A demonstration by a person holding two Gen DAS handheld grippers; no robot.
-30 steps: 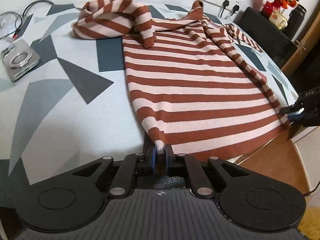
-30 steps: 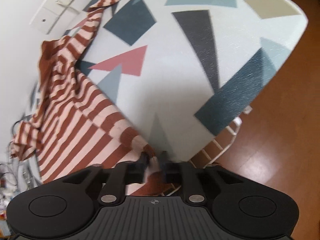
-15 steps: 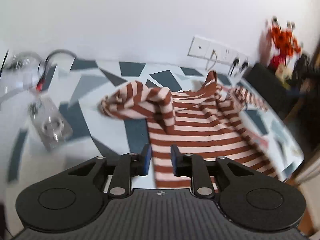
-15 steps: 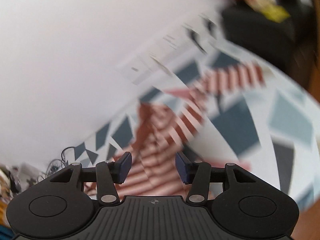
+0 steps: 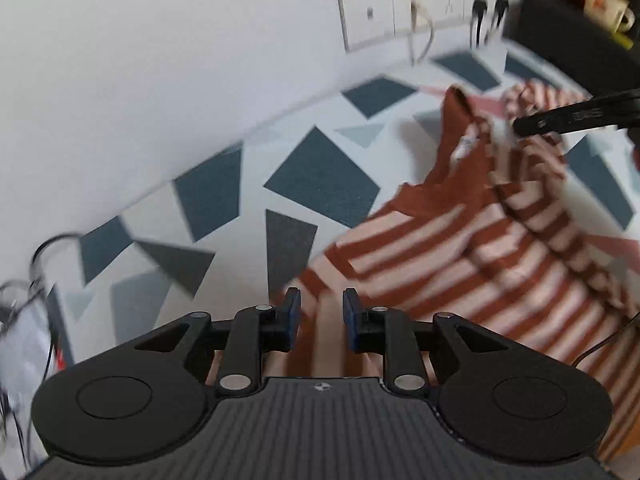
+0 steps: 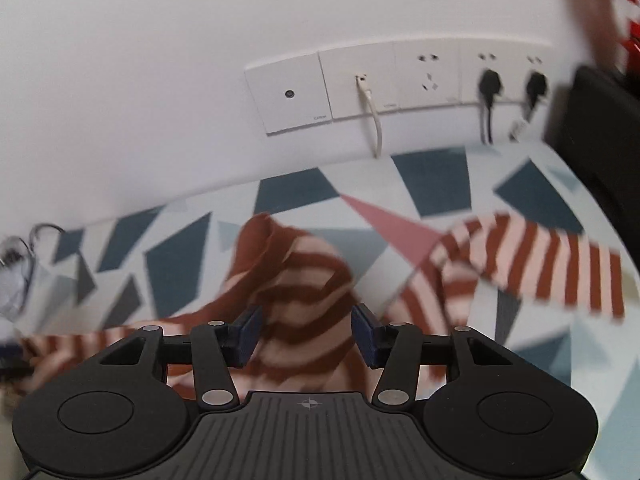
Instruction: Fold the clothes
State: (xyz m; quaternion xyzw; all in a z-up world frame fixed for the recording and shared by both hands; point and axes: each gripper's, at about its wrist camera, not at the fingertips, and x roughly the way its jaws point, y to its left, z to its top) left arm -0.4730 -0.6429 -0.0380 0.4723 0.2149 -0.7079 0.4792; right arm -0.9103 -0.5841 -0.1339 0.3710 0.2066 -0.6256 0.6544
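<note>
Home — wall sockets (image 6: 400, 84), patterned tablecloth (image 6: 432, 180)

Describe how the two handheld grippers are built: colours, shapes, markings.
Both look alike: the left gripper and right gripper have matte black bodies with a ribbed centre plate bearing a small crosshair mark, round discs at either side, silver pivot pins on black linkage bars, and dark blue pads on the fingers.

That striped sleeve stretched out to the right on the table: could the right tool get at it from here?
Probably yes. The right tool is open above the sweater's body, and the sleeve lies flat, uncovered, off to its right, with nothing between them.
</note>
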